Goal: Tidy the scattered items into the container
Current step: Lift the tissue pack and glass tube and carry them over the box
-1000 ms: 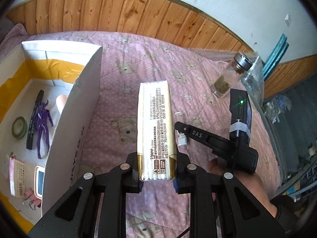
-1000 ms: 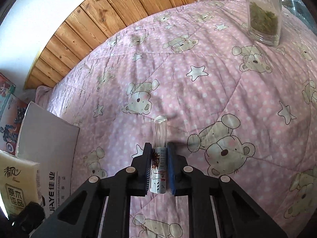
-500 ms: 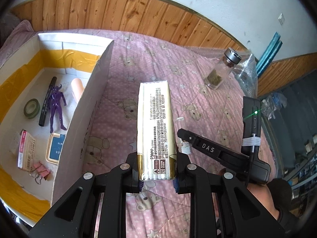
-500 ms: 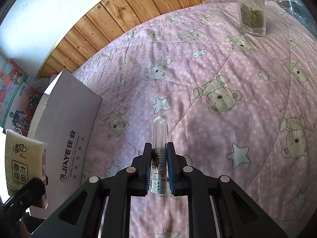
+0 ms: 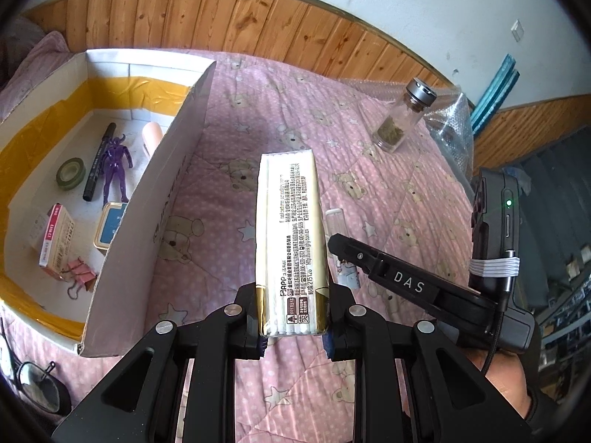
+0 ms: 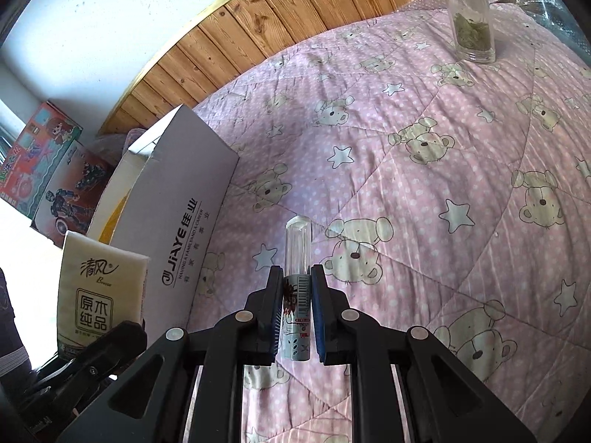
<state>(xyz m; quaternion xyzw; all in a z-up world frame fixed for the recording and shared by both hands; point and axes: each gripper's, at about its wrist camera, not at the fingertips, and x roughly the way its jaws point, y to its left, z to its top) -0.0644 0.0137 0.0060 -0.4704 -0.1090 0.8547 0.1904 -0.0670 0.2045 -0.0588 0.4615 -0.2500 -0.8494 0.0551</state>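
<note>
My left gripper (image 5: 293, 336) is shut on a cream tissue pack (image 5: 290, 236), held above the pink bear-print quilt (image 5: 221, 229) just right of the open cardboard box (image 5: 162, 199). My right gripper (image 6: 297, 317) is shut on a small tube with a clear cap (image 6: 297, 258), also lifted over the quilt (image 6: 424, 192). In the right wrist view the tissue pack (image 6: 99, 288) and the box (image 6: 184, 192) sit at the left. The box holds a purple figure (image 5: 115, 168), a marker, a tape roll, a red-and-white carton and pink clips. A glass jar (image 5: 400, 122) with dried leaves stands far right.
Wood panelling (image 5: 258, 29) runs behind the bed. Bubble wrap (image 5: 448, 125) lies beyond the glass jar (image 6: 471, 26). Colourful toy boxes (image 6: 48, 162) stand past the cardboard box. A hand holds the right gripper's body (image 5: 491, 258) at the right of the left wrist view.
Both grippers have travelled left toward the box with their loads. The box interior shows more fully in the left view, and the box and tissue pack loom larger in the right view.
</note>
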